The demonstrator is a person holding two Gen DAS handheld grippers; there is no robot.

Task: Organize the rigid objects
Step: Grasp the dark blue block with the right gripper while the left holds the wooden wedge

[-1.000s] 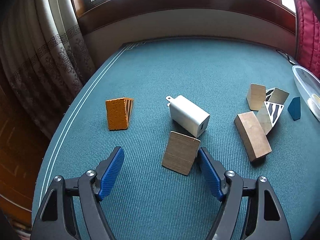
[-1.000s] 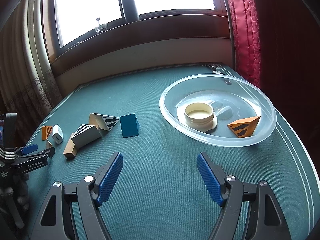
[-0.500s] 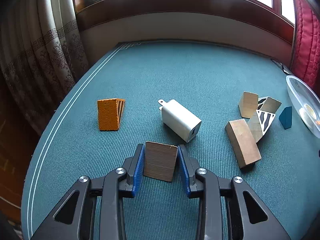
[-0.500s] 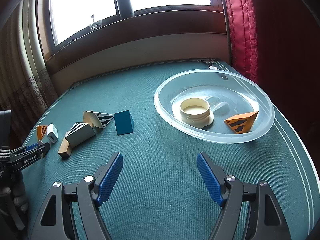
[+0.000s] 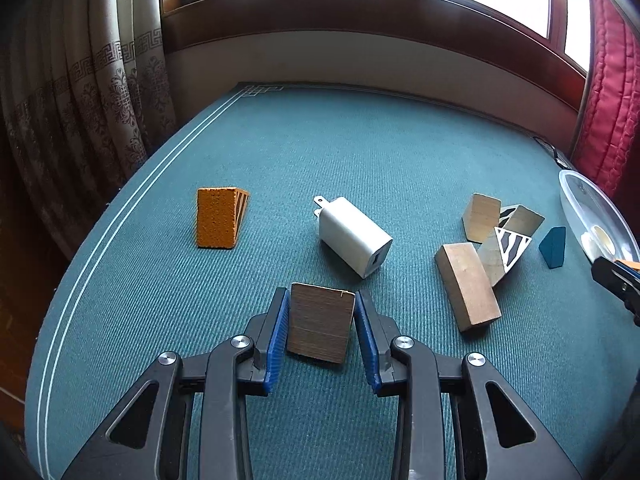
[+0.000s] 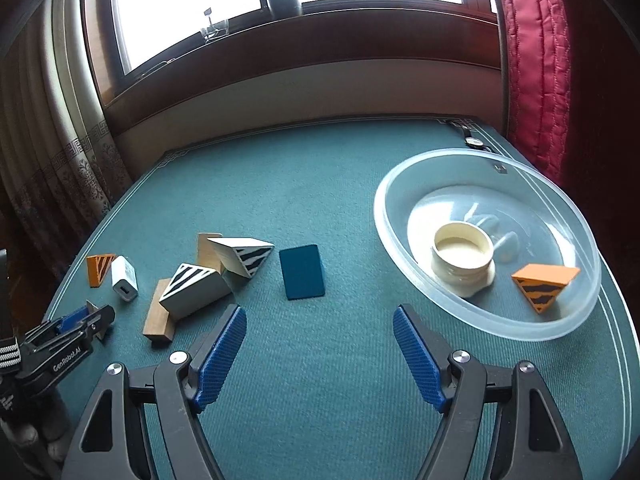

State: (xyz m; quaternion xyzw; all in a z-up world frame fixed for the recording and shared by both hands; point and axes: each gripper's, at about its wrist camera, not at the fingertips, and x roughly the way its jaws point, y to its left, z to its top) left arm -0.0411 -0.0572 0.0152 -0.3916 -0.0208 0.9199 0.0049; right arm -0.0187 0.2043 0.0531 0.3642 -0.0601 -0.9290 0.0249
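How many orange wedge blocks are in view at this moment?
2. One orange wedge stands on the green table cloth, left of the white charger. The other orange wedge lies inside the clear bowl beside the cream jar. None seem hidden.

This looks like a room in a home. A wood-framed window (image 6: 280, 8) with a deep sill lets in daylight, a patterned beige curtain (image 5: 80, 120) hangs on one side and a quilted red curtain (image 6: 532, 60) on the other. The surface (image 5: 360, 152) wears teal cloth with a white border, and a wristwatch (image 6: 472, 140) lies on it.
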